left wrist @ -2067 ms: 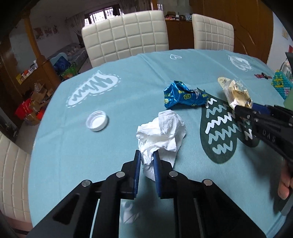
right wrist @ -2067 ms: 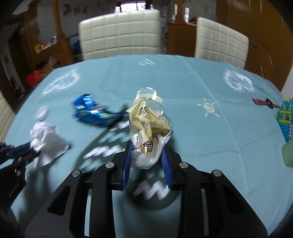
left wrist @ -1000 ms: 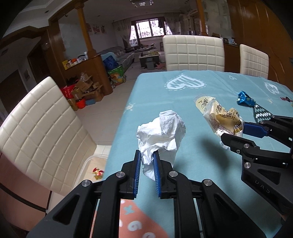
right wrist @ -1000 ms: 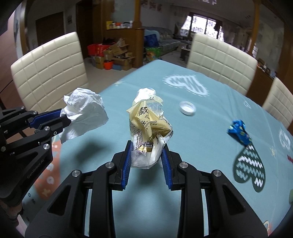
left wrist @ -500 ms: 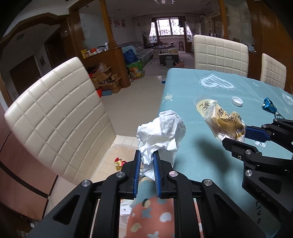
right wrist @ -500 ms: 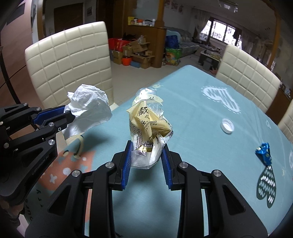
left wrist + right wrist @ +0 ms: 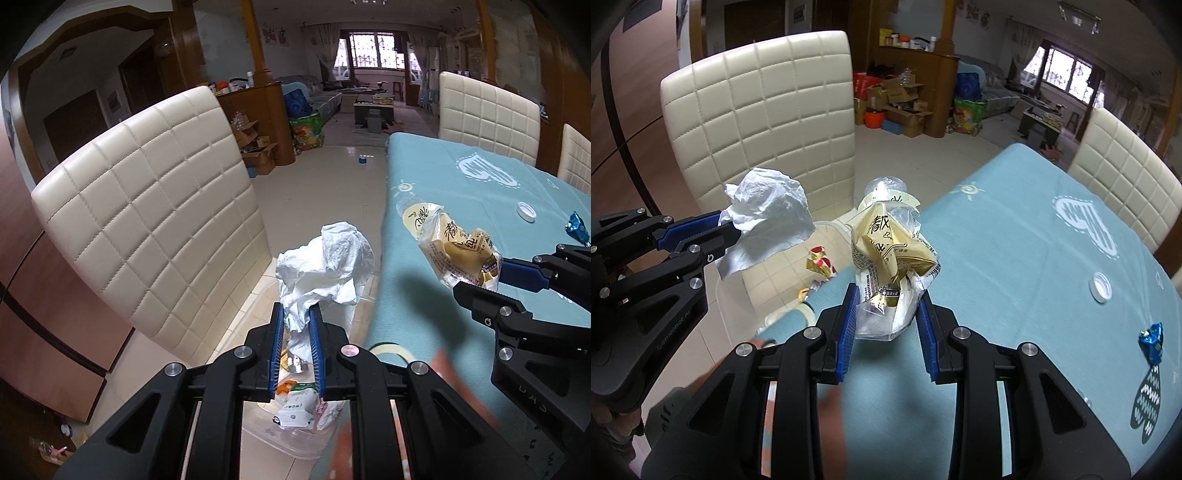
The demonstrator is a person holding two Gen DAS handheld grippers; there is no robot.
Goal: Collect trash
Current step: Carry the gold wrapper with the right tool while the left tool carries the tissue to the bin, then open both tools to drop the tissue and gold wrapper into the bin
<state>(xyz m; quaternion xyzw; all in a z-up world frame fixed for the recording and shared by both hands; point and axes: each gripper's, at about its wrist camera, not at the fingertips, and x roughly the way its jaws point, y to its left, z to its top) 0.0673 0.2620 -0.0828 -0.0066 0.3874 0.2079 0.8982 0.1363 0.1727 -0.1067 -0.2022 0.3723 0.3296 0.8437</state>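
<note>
My left gripper [image 7: 296,325] is shut on a crumpled white tissue [image 7: 327,266] and holds it past the table's left edge, above a clear plastic bin [image 7: 284,439] on the floor that holds several wrappers. My right gripper [image 7: 888,314] is shut on a crumpled yellow and clear snack wrapper [image 7: 890,251], over the table's edge. The tissue [image 7: 768,218] and the left gripper [image 7: 720,236] also show in the right wrist view, and the wrapper [image 7: 454,247] in the left wrist view. A white bottle cap [image 7: 1100,287] and a blue foil wrapper [image 7: 1152,341] lie on the table.
The table has a light blue cloth [image 7: 1015,258] with white heart prints. A cream quilted chair [image 7: 147,221] stands close to the bin on the left. Another cream chair [image 7: 1126,184] stands at the far side. Cardboard boxes [image 7: 897,99] sit on the floor beyond.
Both grippers have swung left, away from the table's middle, to its left edge. The tissue now hangs over the floor bin, and the wrapper nears the edge.
</note>
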